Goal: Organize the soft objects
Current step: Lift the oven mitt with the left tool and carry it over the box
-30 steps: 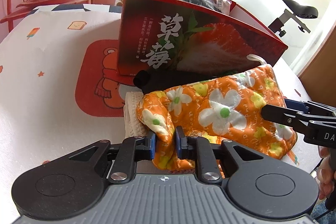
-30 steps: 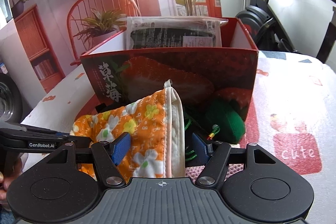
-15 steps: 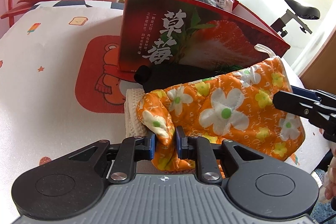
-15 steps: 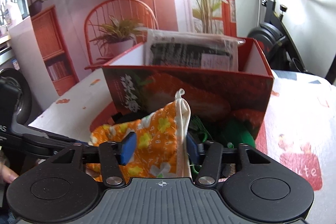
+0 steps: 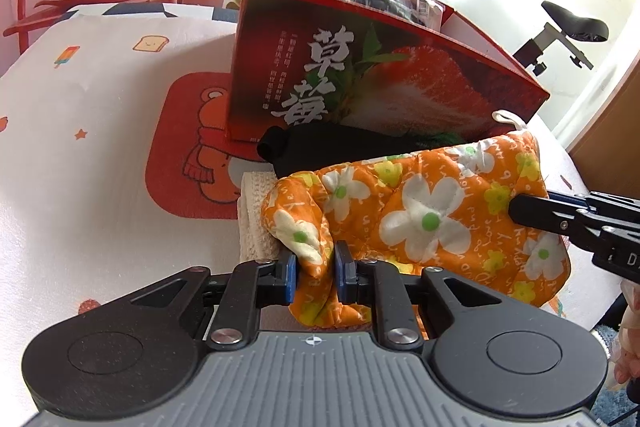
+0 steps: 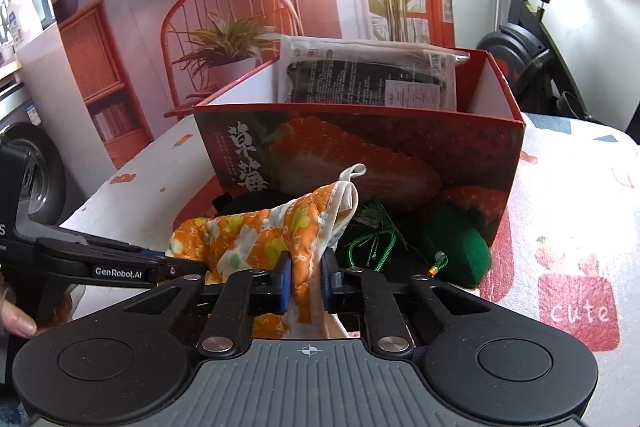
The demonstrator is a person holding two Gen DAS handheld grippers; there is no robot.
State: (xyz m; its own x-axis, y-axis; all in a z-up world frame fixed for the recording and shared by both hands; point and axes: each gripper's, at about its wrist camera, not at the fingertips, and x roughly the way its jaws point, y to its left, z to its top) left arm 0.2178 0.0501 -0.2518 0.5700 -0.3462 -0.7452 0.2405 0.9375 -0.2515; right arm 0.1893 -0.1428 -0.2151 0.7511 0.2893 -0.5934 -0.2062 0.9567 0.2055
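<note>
Both tongs, left (image 5: 316,271) and right (image 6: 305,281), pinch the orange mitt (image 5: 420,211) between them

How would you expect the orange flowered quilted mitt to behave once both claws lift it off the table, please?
The orange flowered quilted mitt will probably sag: it already bunches between the left claw pads. It looks padded and light, so likely easy to carry. Held at its cream-trimmed cuff by the right claw too, it should hang between them rather than slip.
</note>
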